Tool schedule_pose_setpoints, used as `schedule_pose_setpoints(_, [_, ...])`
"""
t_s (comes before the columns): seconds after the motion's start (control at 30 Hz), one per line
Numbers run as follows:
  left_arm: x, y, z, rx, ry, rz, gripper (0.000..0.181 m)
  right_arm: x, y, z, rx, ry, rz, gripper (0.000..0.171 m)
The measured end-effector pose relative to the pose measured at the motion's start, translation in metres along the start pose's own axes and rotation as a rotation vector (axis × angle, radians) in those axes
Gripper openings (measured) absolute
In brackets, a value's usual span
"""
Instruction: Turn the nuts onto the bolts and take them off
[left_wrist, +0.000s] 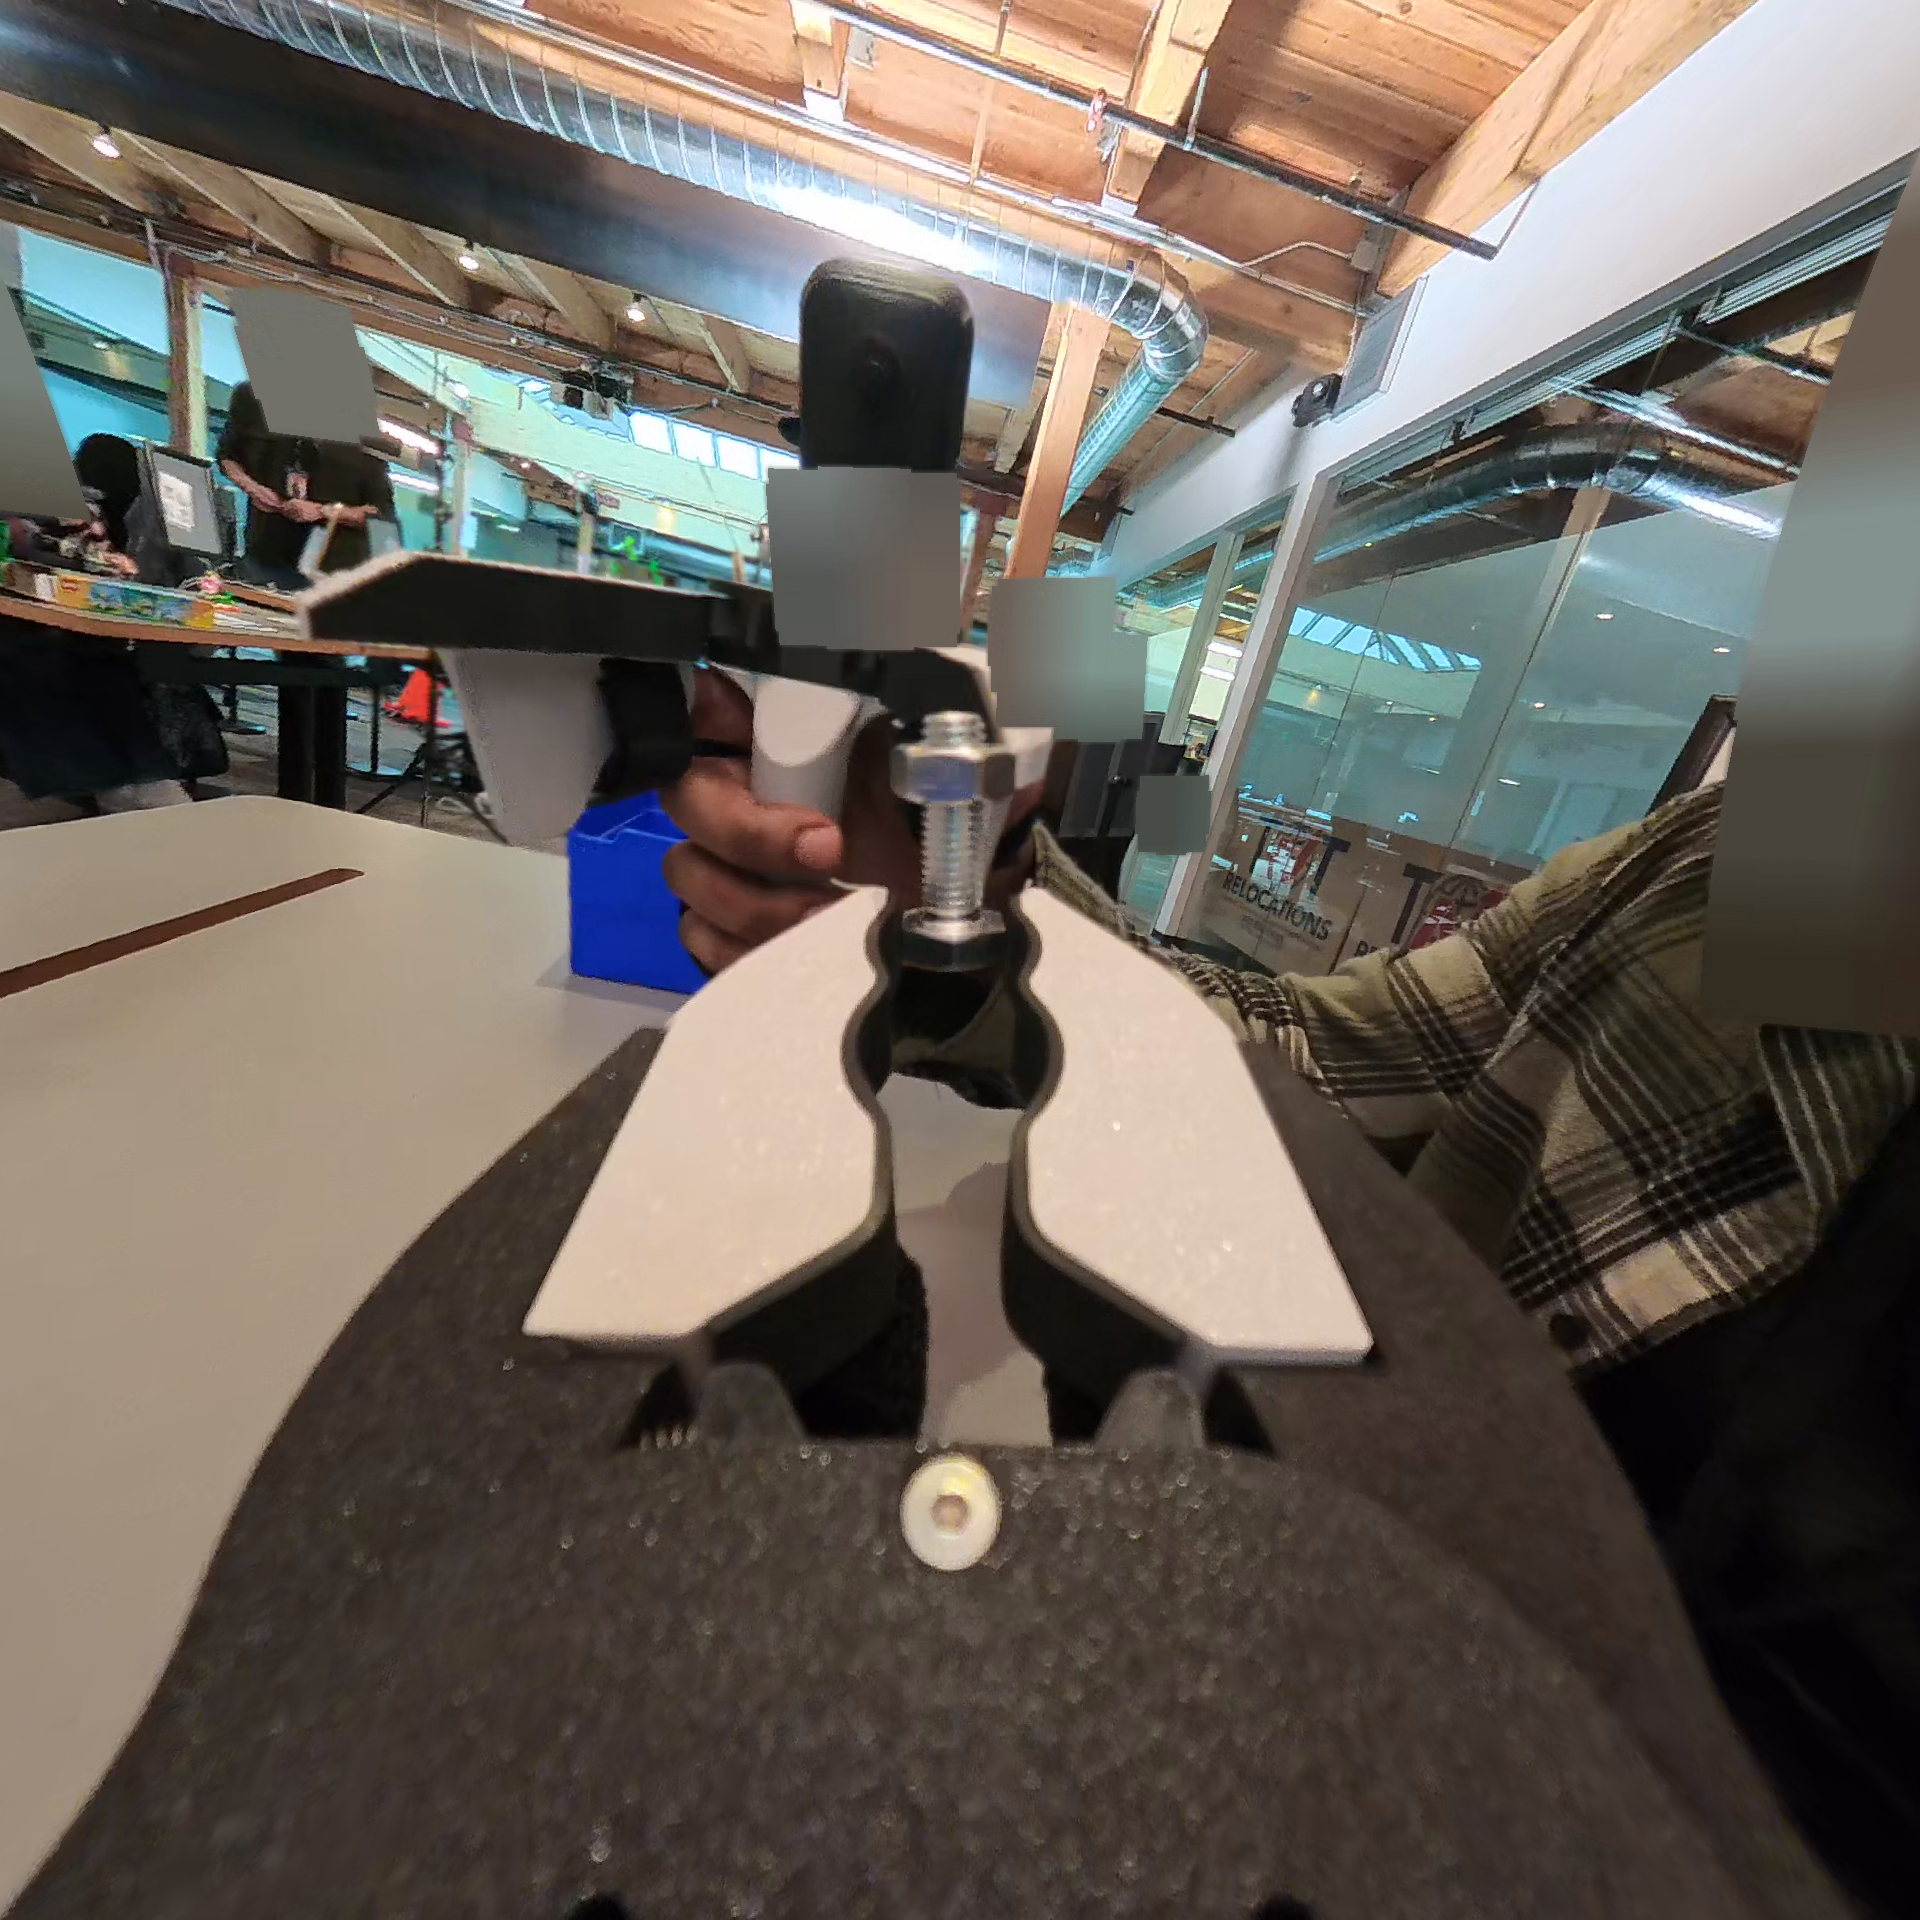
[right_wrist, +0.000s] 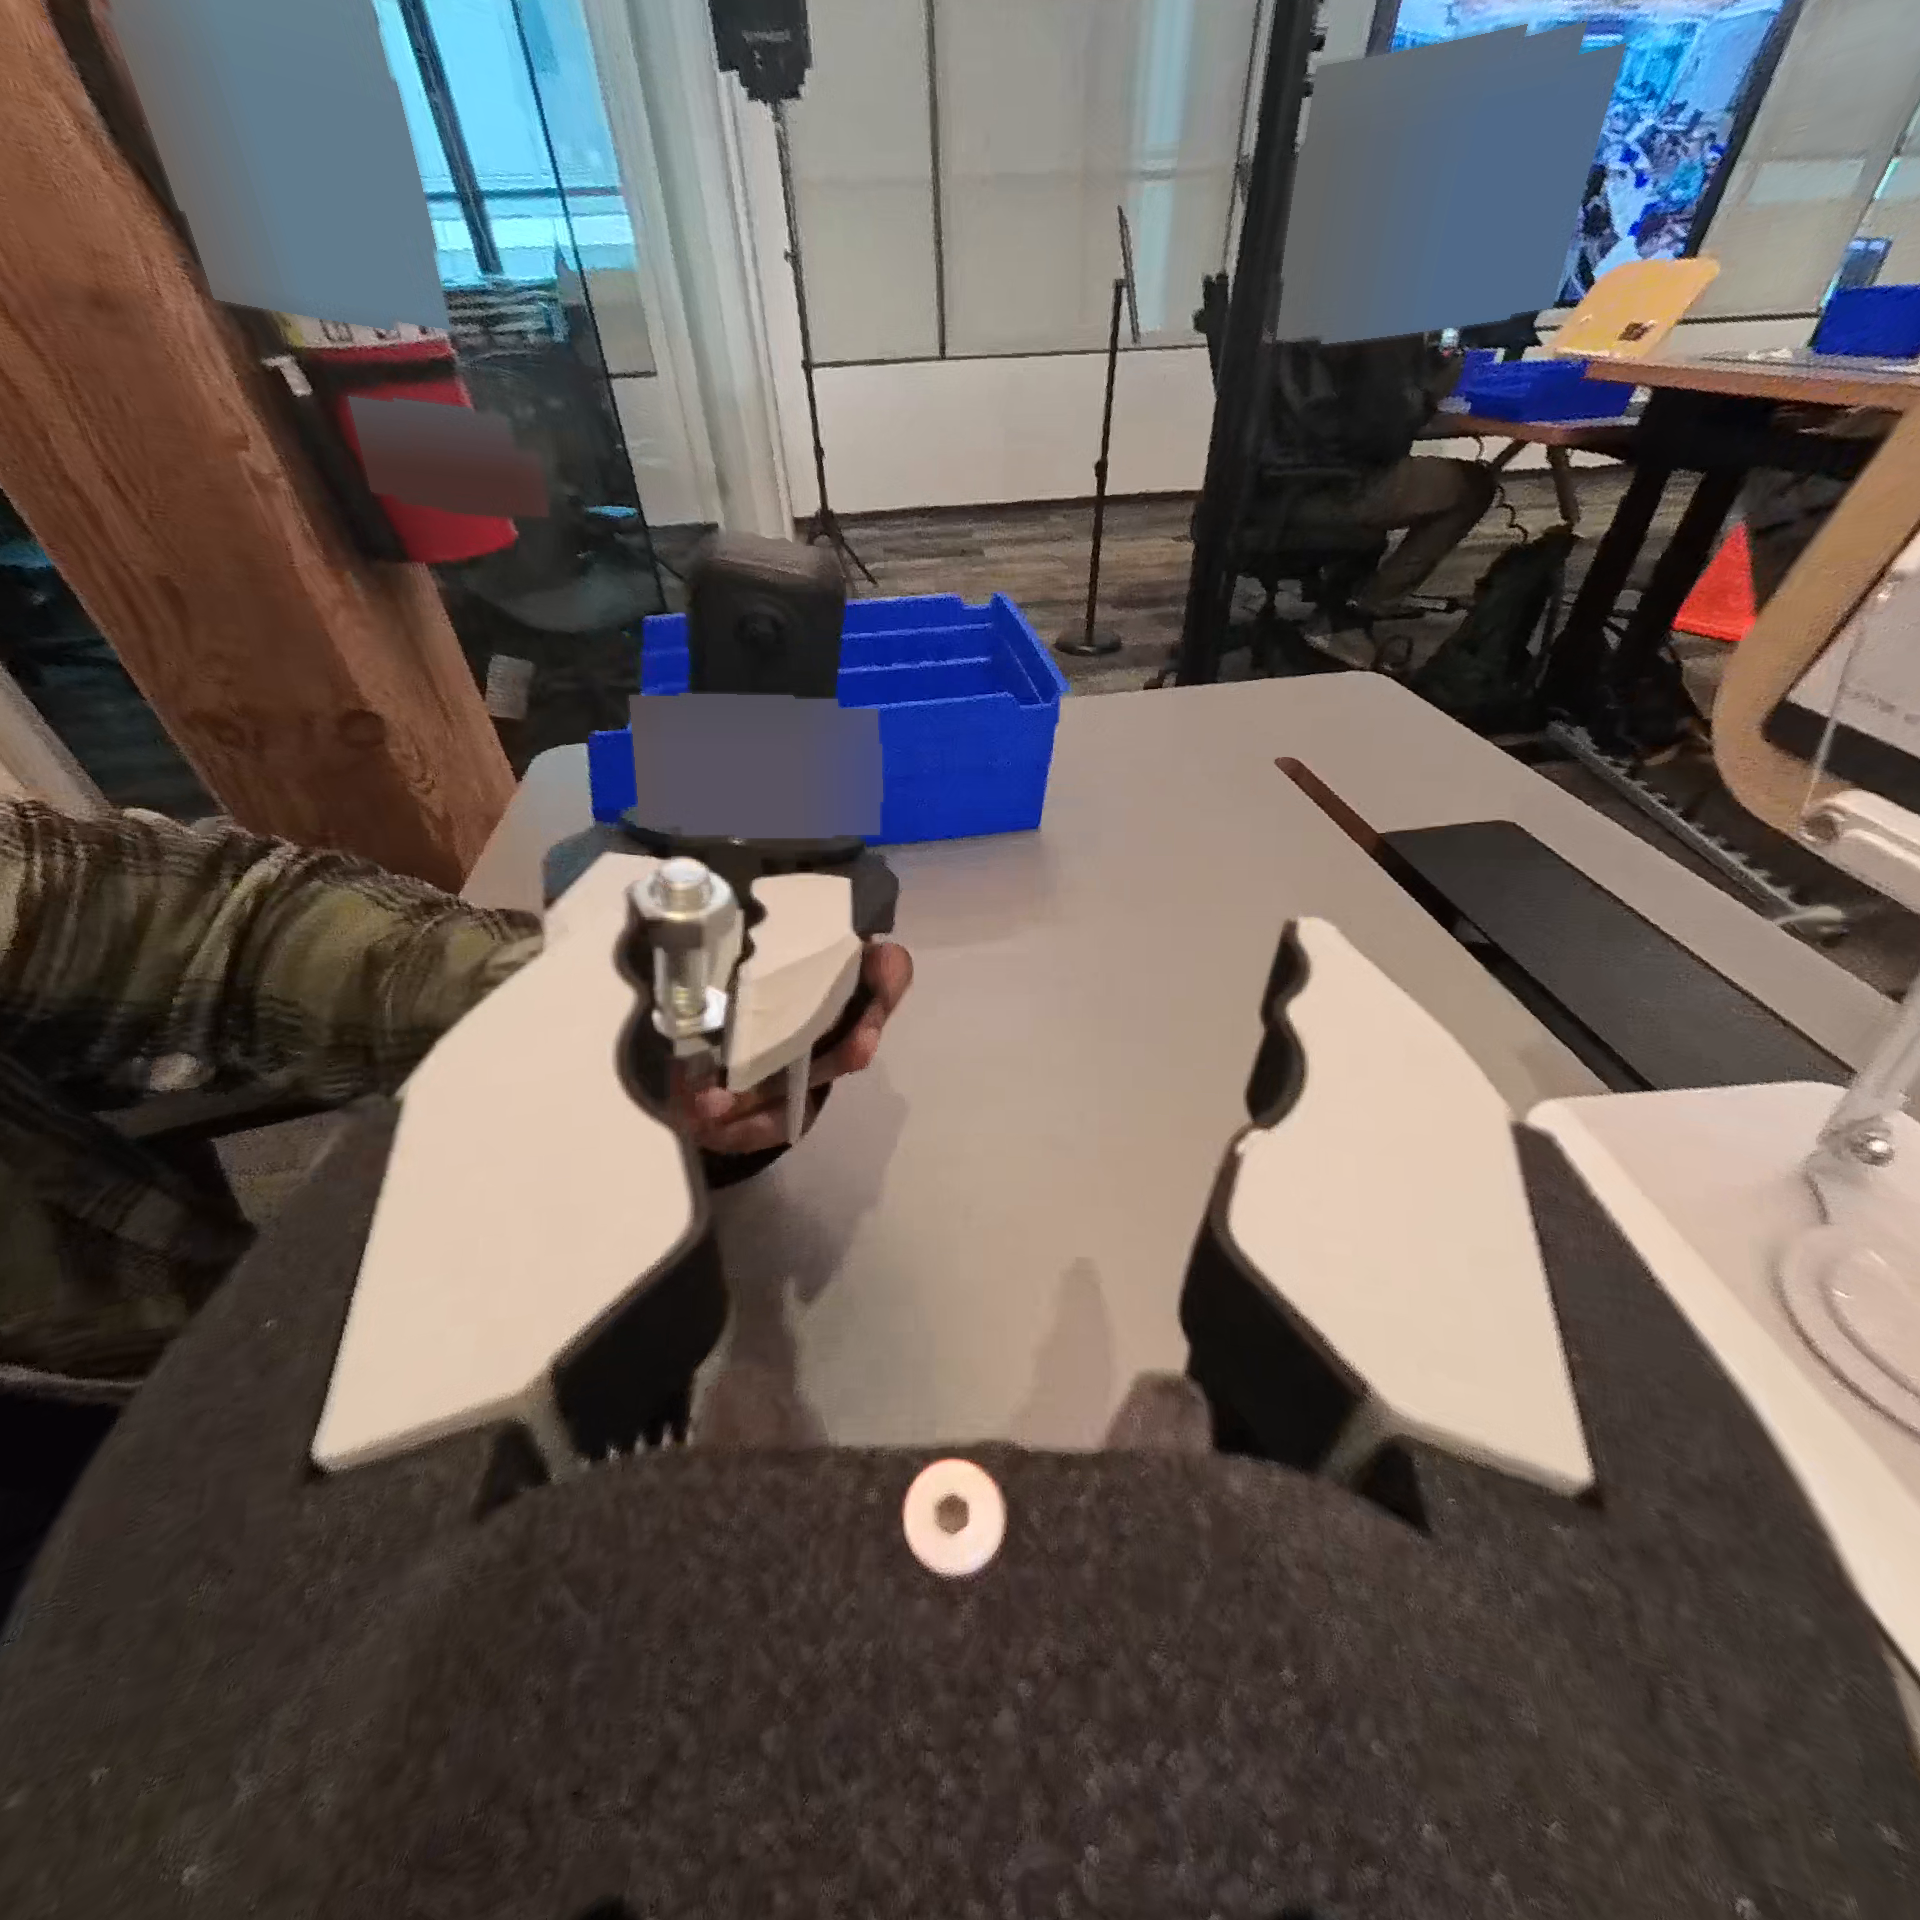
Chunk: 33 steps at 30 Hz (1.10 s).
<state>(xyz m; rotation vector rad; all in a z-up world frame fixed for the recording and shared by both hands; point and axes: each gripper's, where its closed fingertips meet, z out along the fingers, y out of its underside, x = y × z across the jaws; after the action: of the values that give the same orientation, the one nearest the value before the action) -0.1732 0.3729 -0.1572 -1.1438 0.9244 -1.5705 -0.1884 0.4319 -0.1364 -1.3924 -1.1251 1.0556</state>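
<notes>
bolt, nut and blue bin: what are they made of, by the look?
Bolt and nut: bright silvery metal with sharp glints, likely plated steel, though the alloy can't be told. Blue bin: uniform saturated colour, moulded ribs and a soft sheen, so probably injection-moulded plastic.

A: We have our left gripper (left_wrist: 951, 951) pinched in tight, its white fingers (left_wrist: 764, 1122) almost meeting at the tips, with only the scalloped gap between them further back.

B: And our right gripper (right_wrist: 992, 1039) is spread wide, its two fingers (right_wrist: 1382, 1236) well apart with clear space between.

A: From the left wrist view, the right gripper sits just ahead, turned side-on, our right hand (left_wrist: 764, 842) curled around its handle.

B: From the right wrist view, our left hand (right_wrist: 821, 1049) is wrapped under the left gripper, the plaid sleeve (right_wrist: 249, 935) reaching in from the left edge.
</notes>
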Motion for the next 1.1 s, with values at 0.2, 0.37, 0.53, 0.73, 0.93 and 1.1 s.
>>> schedule_pose_setpoints(0.2, [0.0, -0.003, -0.001, 0.007, -0.002, 0.008, 0.018, 0.0, -0.01, -0.01, 0.064, -0.028, 0.038, 0.107])
schedule_pose_setpoints(0.37, [0.0, 0.0, 0.0, -0.001, -0.002, 0.001, 0.019, -0.001, 0.0, 0.0, -0.008, 0.004, -0.013, 0.109])
schedule_pose_setpoints(0.53, [0.002, -0.002, 0.0, -0.001, 0.001, 0.014, 0.019, 0.003, -0.009, -0.012, 0.054, -0.018, 0.035, 0.105])
schedule_pose_setpoints(0.73, [0.0, 0.002, 0.001, -0.015, -0.005, 0.01, 0.019, -0.002, -0.001, -0.001, -0.003, -0.011, 0.0, 0.107])
schedule_pose_setpoints(0.93, [0.001, -0.001, 0.001, -0.007, -0.002, 0.016, 0.019, -0.005, -0.008, -0.007, 0.035, -0.036, 0.01, 0.106])
schedule_pose_setpoints(1.1, [0.0, 0.001, 0.002, -0.013, -0.003, 0.011, 0.018, -0.001, -0.001, -0.003, -0.005, -0.006, -0.005, 0.105])
